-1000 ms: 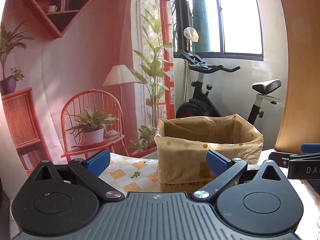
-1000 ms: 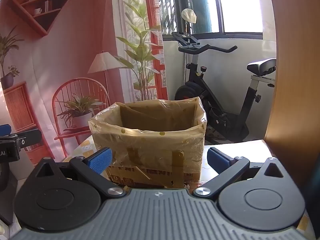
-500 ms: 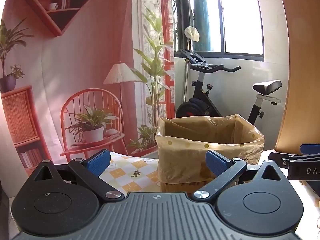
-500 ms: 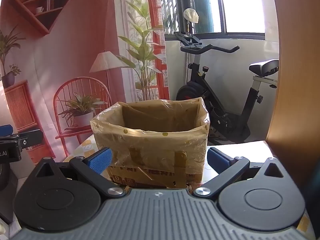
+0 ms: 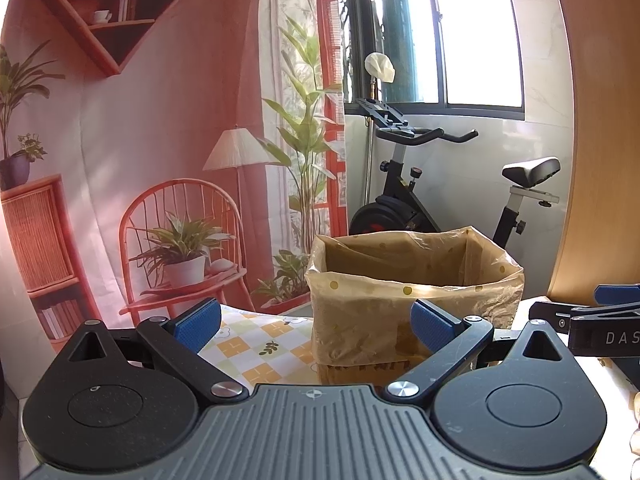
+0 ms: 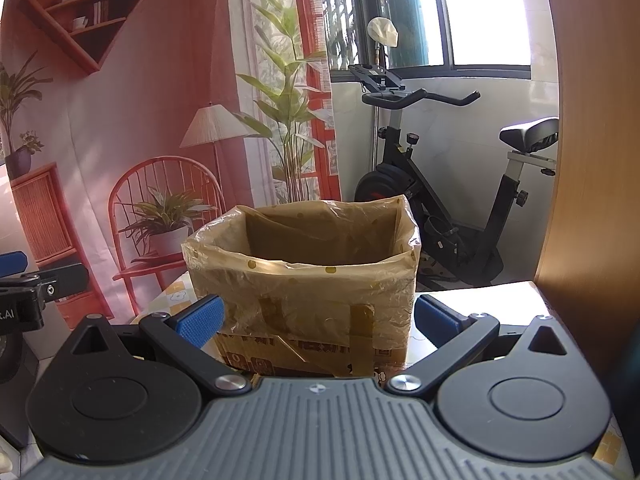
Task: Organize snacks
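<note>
- On the desk (image 5: 256, 344) ahead of you stands the bag-lined box (image 6: 304, 280) (no snacks visible).
- Your left gripper (image 5: 316, 322) has its fingers apart, empty.
- Your right gripper (image 6: 318, 318) likewise, framing the box.

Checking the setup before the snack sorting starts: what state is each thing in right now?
Left gripper: open, holding nothing.
Right gripper: open, holding nothing.
Cardboard box: upright on the table, open at the top, lined with a plastic bag folded over its rim; contents hidden.
</note>
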`<move>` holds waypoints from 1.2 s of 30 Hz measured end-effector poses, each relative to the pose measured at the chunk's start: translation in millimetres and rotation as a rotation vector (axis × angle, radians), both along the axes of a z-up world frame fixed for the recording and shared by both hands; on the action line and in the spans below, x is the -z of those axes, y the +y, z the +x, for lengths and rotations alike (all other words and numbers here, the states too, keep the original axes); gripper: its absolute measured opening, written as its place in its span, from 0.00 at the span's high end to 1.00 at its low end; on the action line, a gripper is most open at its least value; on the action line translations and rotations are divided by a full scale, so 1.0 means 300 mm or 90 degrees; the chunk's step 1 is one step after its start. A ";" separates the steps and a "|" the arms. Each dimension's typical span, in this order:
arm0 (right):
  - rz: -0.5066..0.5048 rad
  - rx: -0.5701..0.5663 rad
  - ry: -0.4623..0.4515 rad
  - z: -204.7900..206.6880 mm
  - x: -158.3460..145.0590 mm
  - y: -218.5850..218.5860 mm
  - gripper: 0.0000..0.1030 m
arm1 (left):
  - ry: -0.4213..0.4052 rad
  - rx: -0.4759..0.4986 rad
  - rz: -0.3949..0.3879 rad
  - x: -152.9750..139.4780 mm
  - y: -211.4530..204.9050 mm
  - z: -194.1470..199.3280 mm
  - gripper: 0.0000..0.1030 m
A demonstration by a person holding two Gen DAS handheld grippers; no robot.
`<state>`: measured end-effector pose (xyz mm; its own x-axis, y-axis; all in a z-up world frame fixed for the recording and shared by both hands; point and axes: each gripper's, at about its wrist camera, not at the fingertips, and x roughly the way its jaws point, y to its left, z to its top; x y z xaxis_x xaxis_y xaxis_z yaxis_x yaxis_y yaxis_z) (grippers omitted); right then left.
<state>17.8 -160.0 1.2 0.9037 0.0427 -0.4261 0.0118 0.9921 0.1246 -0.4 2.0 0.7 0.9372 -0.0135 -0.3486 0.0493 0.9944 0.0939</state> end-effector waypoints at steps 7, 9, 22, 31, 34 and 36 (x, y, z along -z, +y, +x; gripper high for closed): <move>-0.001 0.004 0.001 -0.004 -0.001 -0.003 0.00 | 0.002 0.003 -0.003 0.001 0.004 0.002 0.01; 0.000 0.004 0.001 -0.005 0.000 -0.005 0.00 | 0.001 0.003 -0.004 0.001 0.003 0.002 0.01; -0.002 0.003 0.001 -0.007 0.000 0.000 0.00 | 0.003 0.001 -0.005 0.005 0.003 0.003 0.01; -0.002 0.003 0.001 -0.005 0.001 0.000 0.00 | 0.002 0.001 -0.004 0.006 0.003 0.003 0.01; -0.002 0.002 0.003 -0.004 0.003 0.001 0.00 | 0.005 -0.001 -0.007 0.007 0.003 0.007 0.01; -0.004 0.002 0.006 -0.006 0.005 0.002 0.00 | 0.006 -0.002 -0.011 0.011 0.004 0.010 0.01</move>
<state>16.0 -159.3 -0.2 0.8999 0.0376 -0.4344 0.0158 0.9928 0.1188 2.7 3.3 -2.5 0.9339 -0.0160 -0.3571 0.0465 0.9960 0.0769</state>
